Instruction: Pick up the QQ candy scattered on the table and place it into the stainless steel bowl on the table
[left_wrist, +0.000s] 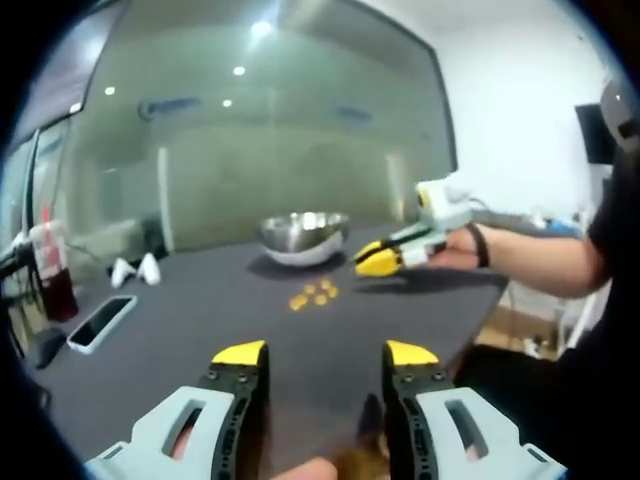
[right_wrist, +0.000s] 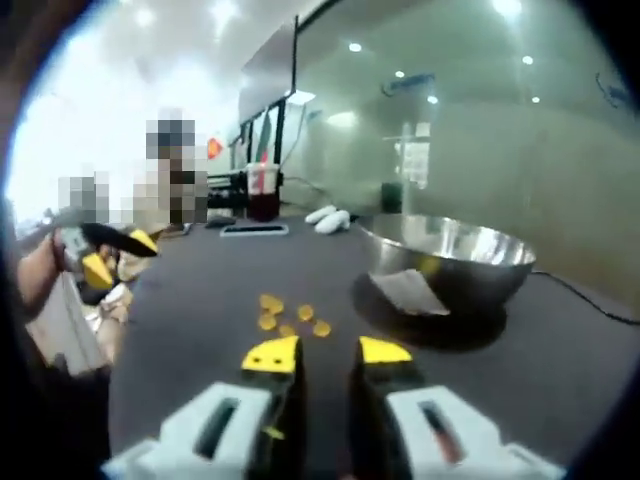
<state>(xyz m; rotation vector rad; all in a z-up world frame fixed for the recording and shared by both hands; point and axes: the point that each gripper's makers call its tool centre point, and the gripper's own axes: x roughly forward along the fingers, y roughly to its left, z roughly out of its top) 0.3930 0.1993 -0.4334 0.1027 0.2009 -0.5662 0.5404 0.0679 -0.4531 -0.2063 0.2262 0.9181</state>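
- Your left gripper (left_wrist: 325, 355) hovers over the near edge of the dark table (left_wrist: 200, 310), its jaws wide apart with nothing between them.
- In the left gripper view, your right gripper (left_wrist: 385, 260) reaches in from the right, just right of the bowl (left_wrist: 305, 236); its yellow tips look close together, though you cannot tell there whether they pinch anything.
- In the right gripper view, the right gripper (right_wrist: 328, 352) has a narrow gap between its jaws and no candy in that gap.
- The candy (left_wrist: 314, 293) lies loose on the table in a small cluster of about 5 yellow pieces, in front of the bowl and well ahead of your left jaws.
- In the right gripper view, the same candy (right_wrist: 290, 315) sits just beyond the right tips, left of the bowl (right_wrist: 450, 260).
- A small yellow spot shows inside the bowl; it is too blurred to say if it is candy.
- A phone (left_wrist: 100, 322) lies flat at the table's left side, with a red drink cup (left_wrist: 52, 270) behind it.
- 2 small white objects (left_wrist: 135, 270) sit between the phone and the bowl.
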